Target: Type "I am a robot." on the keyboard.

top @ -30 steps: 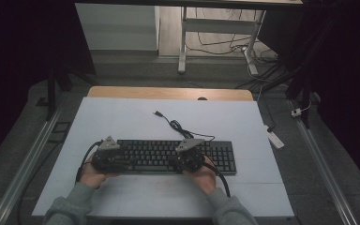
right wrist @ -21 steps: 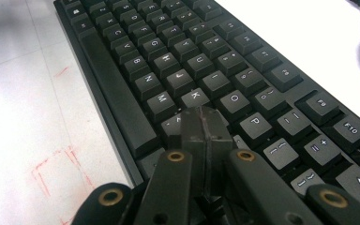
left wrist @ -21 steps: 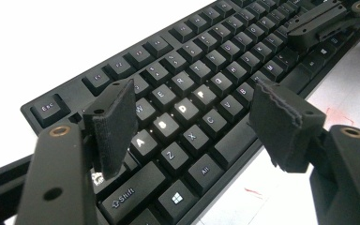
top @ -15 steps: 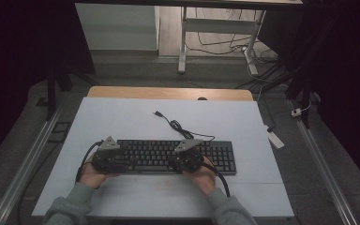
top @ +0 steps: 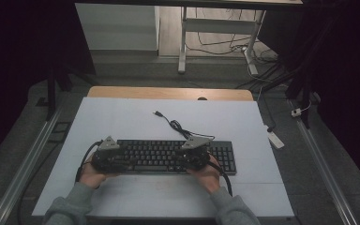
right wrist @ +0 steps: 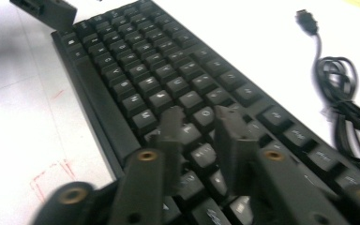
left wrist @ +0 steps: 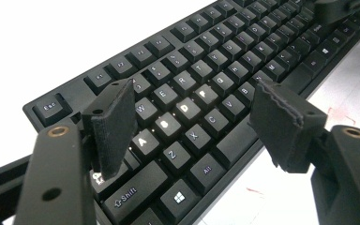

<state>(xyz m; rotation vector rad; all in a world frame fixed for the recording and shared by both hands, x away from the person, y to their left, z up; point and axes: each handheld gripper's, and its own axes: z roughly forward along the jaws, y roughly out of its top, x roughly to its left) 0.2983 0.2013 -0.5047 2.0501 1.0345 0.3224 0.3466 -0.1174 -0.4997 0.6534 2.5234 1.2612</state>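
Hovering over keyboard [top: 168, 157] on table [top: 122, 122]: left gripper [left wrist: 192, 117] gaping wide above the left keys, right gripper [right wrist: 199, 126] just opening (narrow gap, nothing held) over the right keys.

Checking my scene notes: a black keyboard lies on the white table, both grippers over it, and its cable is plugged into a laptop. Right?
Not quite. The cable lies loose behind the keyboard, its plug bare on the table, as the right gripper view shows. The rest stands.
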